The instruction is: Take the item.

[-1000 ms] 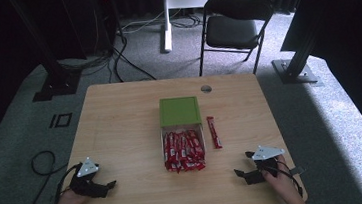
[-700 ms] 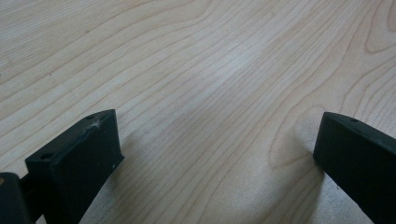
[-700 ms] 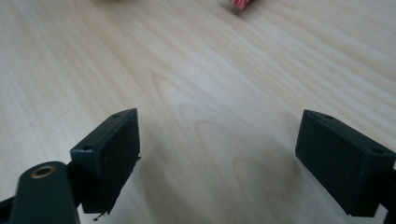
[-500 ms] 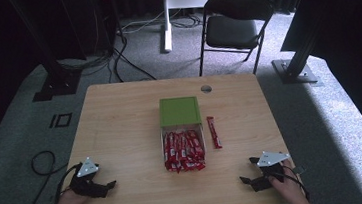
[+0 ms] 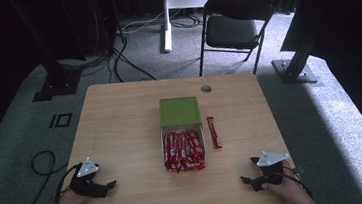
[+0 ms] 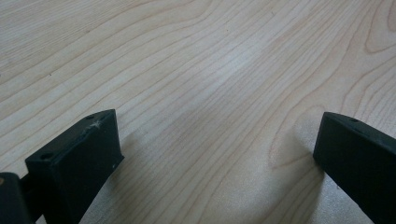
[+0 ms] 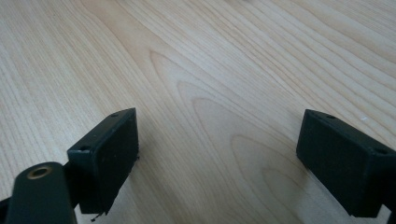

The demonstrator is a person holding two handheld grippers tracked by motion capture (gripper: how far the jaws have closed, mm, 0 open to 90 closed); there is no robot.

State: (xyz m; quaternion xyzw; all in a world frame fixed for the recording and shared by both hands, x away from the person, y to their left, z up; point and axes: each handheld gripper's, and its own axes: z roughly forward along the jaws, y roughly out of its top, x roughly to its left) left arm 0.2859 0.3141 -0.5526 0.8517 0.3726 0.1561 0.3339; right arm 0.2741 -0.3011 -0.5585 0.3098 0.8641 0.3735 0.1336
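A green box (image 5: 180,111) stands mid-table, with a clear tray of several red candy bars (image 5: 183,149) right in front of it. One more red bar (image 5: 214,132) lies alone just right of the tray. My left gripper (image 5: 107,186) rests at the table's front left, open, nothing between its jaws. In the left gripper view the open left gripper (image 6: 215,154) looks onto bare wood. My right gripper (image 5: 248,172) rests at the front right, open and empty. Under the right gripper (image 7: 217,158) in its own view lies bare wood too.
The wooden table (image 5: 120,123) has a small round grommet (image 5: 206,88) near its far edge. A black chair (image 5: 234,26) stands beyond the table. Cables trail on the floor at left (image 5: 41,163).
My right gripper has drawn back toward the front edge of the table and settled lower. The left gripper has stayed where it was.
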